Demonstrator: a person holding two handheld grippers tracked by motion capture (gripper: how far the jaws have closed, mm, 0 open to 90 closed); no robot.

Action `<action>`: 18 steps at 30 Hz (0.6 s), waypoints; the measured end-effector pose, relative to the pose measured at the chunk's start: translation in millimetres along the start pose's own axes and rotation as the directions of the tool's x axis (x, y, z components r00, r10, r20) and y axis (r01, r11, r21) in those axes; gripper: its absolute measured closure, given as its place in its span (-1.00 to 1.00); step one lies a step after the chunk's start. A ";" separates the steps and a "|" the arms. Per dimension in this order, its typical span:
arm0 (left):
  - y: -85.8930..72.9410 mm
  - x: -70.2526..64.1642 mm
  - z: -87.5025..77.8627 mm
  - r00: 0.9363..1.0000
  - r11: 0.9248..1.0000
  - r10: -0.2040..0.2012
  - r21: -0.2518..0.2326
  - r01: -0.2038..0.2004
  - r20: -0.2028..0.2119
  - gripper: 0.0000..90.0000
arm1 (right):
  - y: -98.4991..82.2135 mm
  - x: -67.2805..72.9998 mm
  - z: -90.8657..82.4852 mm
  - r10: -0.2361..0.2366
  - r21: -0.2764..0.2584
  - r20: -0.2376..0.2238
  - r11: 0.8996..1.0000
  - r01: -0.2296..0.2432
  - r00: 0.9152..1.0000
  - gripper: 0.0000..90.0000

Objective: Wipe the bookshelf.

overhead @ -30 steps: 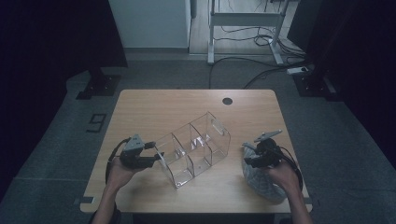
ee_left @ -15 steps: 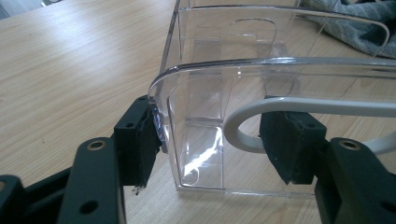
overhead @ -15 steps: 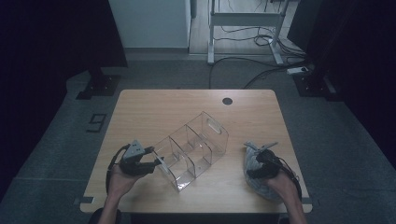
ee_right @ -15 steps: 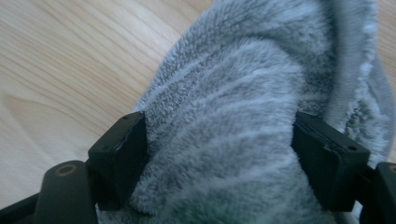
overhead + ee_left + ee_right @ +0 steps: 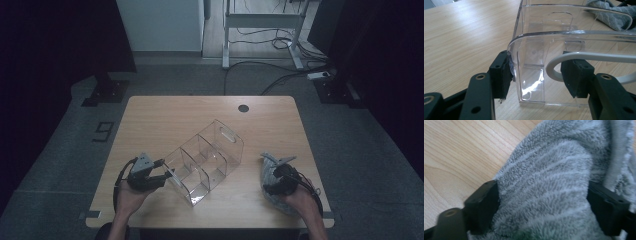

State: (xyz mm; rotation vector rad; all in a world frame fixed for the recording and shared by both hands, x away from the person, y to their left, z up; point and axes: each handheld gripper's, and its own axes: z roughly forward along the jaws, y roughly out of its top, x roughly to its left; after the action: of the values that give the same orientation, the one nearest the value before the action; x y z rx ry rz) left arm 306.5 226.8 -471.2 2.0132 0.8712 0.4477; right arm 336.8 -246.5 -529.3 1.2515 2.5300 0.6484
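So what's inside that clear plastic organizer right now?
The clear organizer looks empty: its divided compartments show bare wood of the table through the floor. The left gripper straddles its near end wall, one jaw inside. The grey towel lies outside.

Dim lab or test room: lone wooden table (image 5: pixel 210 112) with cable hole (image 5: pixel 243 108) on grey carpet (image 5: pixel 75 150), power strip (image 5: pixel 318 76) with cables, metal stand legs (image 5: pixel 260 20), white cabinet (image 5: pixel 160 25) behind.
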 end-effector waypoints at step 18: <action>-3.4 -8.3 -5.7 1.000 1.000 -0.019 0.001 0.019 0.007 -0.02 | 5.1 -8.9 -33.1 0.109 -0.066 -0.021 0.992 -0.111 0.994 0.34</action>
State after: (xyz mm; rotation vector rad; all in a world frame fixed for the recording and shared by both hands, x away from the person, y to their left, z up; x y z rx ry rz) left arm 295.9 225.3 -470.8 2.0047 0.8862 0.4292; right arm 332.4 -260.2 -497.7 1.3753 2.4450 0.7647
